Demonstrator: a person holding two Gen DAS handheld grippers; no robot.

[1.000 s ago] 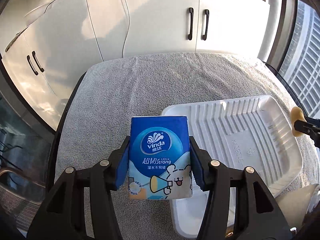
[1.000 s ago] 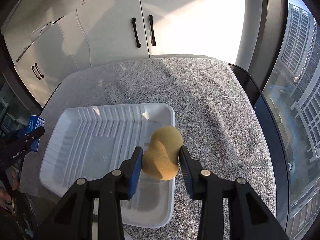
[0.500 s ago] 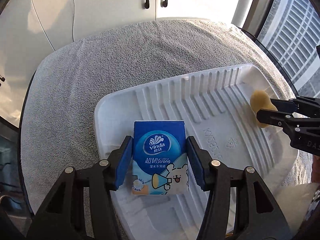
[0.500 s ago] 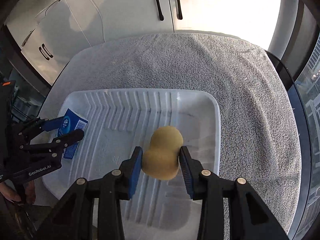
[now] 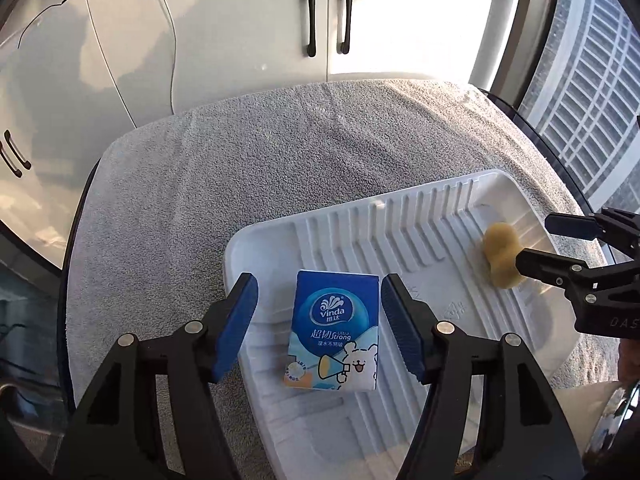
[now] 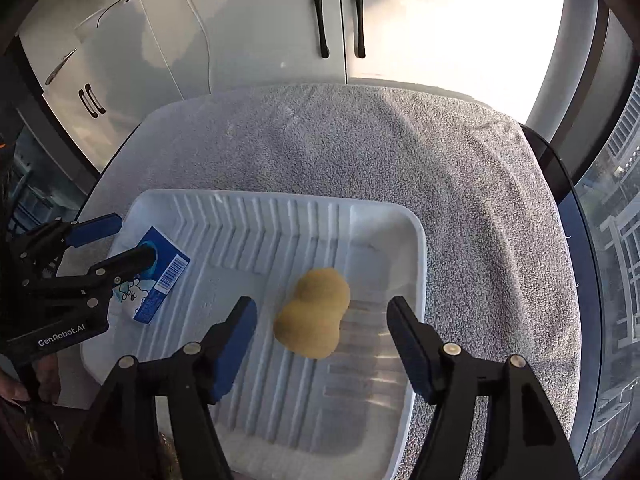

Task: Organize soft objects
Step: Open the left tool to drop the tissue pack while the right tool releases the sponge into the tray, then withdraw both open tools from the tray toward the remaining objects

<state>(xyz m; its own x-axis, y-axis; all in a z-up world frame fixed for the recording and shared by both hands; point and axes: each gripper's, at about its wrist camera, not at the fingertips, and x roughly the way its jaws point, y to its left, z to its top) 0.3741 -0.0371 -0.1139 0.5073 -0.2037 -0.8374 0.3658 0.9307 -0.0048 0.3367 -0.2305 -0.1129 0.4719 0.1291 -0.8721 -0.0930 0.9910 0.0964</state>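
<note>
Blue and white, the tissue pack (image 5: 334, 330) lies flat in the near left end of the white ribbed tray (image 5: 404, 216), its printed face up, with the brand roundel toward the far side and a cartoon bear at the near edge. The left gripper (image 5: 320, 324) stands spread wide around it, a blue pad on either side and a clear gap between each pad and the pack, so nothing is pinched. From the right wrist view the same pack (image 6: 160, 276) shows at the tray's left end with its barcode side turned up toward that camera, partly covered by one black finger of the left gripper (image 6: 120, 240). Toward the tray's right end sits a yellow sponge (image 6: 312, 314), shaped like a peanut with a narrow waist, resting on the ribs of the tray (image 6: 280, 208). The right gripper (image 6: 322, 346) is also spread, its blue pads well clear of the sponge on both sides. In the left wrist view the sponge (image 5: 500, 256) lies by the tray's far right wall, with the right gripper (image 5: 534, 246) reaching in from the right edge. The tray rests on a grey towel (image 5: 280, 160) that covers a round table, and white cabinet doors (image 5: 328, 20) with black handles stand behind it.
</note>
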